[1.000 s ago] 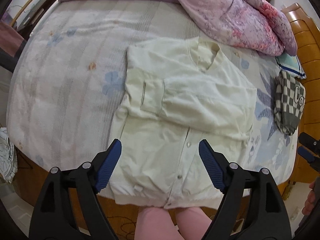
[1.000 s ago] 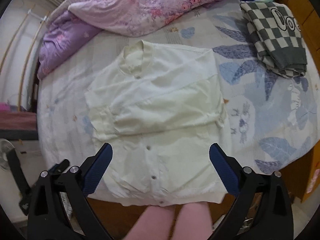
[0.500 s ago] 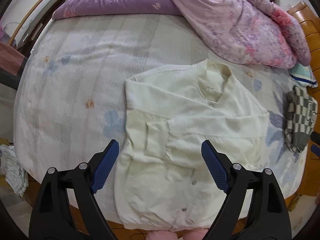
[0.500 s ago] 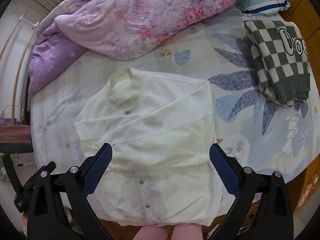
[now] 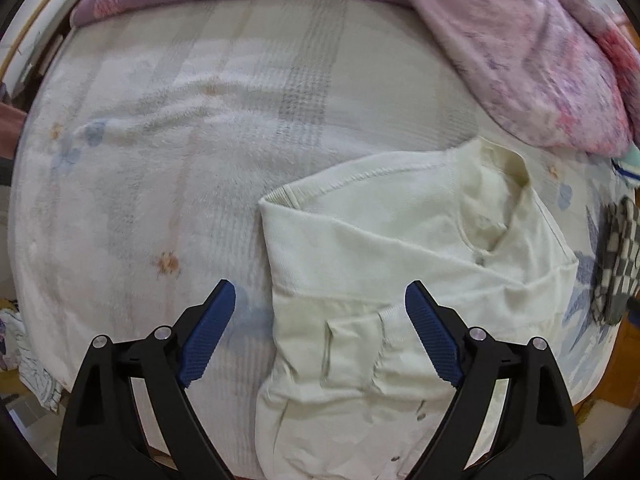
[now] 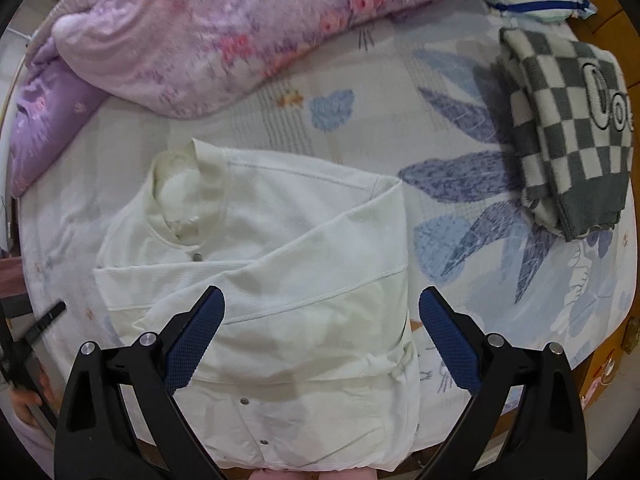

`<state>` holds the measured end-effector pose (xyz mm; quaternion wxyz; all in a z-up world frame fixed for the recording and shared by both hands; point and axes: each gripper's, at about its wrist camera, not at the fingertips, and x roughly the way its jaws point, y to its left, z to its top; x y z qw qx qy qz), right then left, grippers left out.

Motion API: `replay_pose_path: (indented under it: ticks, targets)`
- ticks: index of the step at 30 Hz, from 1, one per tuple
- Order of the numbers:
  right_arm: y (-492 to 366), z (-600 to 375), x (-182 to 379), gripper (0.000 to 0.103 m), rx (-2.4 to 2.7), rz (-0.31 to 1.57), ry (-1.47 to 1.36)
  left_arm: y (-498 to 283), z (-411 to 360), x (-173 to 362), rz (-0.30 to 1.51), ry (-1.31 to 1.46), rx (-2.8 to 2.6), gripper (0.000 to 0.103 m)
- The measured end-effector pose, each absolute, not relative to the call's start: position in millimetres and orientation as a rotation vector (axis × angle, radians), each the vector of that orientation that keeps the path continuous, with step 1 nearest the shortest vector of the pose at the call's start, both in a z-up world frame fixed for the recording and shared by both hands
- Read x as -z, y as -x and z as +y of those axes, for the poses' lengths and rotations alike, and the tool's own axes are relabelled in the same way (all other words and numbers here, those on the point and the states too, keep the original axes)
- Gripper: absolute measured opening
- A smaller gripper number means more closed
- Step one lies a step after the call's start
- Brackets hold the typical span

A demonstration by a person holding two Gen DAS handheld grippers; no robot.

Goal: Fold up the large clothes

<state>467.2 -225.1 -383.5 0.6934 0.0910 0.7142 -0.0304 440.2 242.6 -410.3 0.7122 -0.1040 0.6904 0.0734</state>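
On fluffy bedding (image 5: pixel 168 128), cream knit jacket (image 6: pixel 280 280) lies folded.

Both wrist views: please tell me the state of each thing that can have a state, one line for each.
Cream jacket: flat on the bed, snapped shut, both sleeves folded across the front.
Checkered sweater: folded, lying apart from the jacket.
Floral quilt: bunched up.
Left gripper: open, holding nothing.
Right gripper: open, holding nothing.

Cream snap-front jacket (image 6: pixel 280 280) lying flat, sleeves folded across chest, collar away from jaws, below and between both open jaws.
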Motion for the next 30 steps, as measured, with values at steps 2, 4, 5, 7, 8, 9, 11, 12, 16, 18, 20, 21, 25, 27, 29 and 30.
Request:
replay_pose_path:
  ticks: [2, 4, 5, 7, 8, 9, 11, 12, 16, 18, 20, 21, 25, 27, 29, 30]
  targets:
    - [-468.5, -225.5, 395.6, 0.094, 0.076, 1.614, -0.202, -451.4, 253.3, 421.6, 1.539, 0.258, -0.165, 0.088]
    - [-471.1, -227.4, 411.1, 0.094, 0.086, 1.642, -0.207, -463.7, 262.5, 435.8, 1.558, 0.291, -0.155, 0.088]
    - [-472.9, -229.4, 420.2, 0.094, 0.097, 1.659, -0.21, -468.8, 265.7, 443.2, 1.572, 0.303, -0.158, 0.088]
    - [-474.8, -232.3, 432.1, 0.094, 0.109, 1.679, -0.213, -479.5, 273.5, 462.5, 1.606, 0.334, -0.158, 0.088]
    - [-476.6, -233.5, 438.0, 0.094, 0.114, 1.688, -0.212, -482.2, 275.6, 469.3, 1.619, 0.347, -0.157, 0.088]
    - [-479.5, -234.9, 445.0, 0.094, 0.117, 1.699, -0.211, -486.5, 278.2, 480.2, 1.636, 0.374, -0.14, 0.088]
    - [-486.3, -237.9, 457.6, 0.094, 0.121, 1.719, -0.206, -493.4, 283.3, 503.5, 1.668, 0.43, -0.121, 0.088]
    - [-488.9, -239.3, 460.6, 0.094, 0.124, 1.722, -0.204, -496.3, 285.2, 514.3, 1.685, 0.433, -0.132, 0.088]
    - [-502.3, -249.5, 473.8, 0.094, 0.124, 1.726, -0.217, -501.2, 288.1, 558.5, 1.738, 0.469, -0.096, 0.081]
    - [-509.5, -257.8, 484.2, 0.094, 0.125, 1.741, -0.212, -500.1, 293.2, 569.9, 1.75, 0.455, -0.152, 0.059]
    - [-515.9, -266.6, 493.8, 0.094, 0.114, 1.744, -0.22, -501.6, 298.9, 563.0, 1.747, 0.485, -0.164, 0.026]
    - [-521.2, -272.2, 501.7, 0.094, 0.095, 1.746, -0.235, -501.6, 302.1, 556.1, 1.735, 0.497, -0.151, 0.012]
    - [-543.2, -292.9, 538.8, 0.094, 0.076, 1.797, -0.27, -497.4, 297.9, 535.5, 1.693, 0.429, -0.118, 0.011]
    - [-552.3, -302.4, 556.3, 0.094, 0.112, 1.835, -0.273, -495.8, 295.3, 528.5, 1.677, 0.415, -0.126, 0.011]
    - [-559.3, -305.1, 570.6, 0.094, 0.084, 1.87, -0.278, -493.1, 293.3, 524.1, 1.663, 0.4, -0.131, 0.011]
    - [-562.0, -304.3, 582.4, 0.094, 0.038, 1.907, -0.286, -492.3, 292.7, 522.5, 1.657, 0.391, -0.133, 0.01]
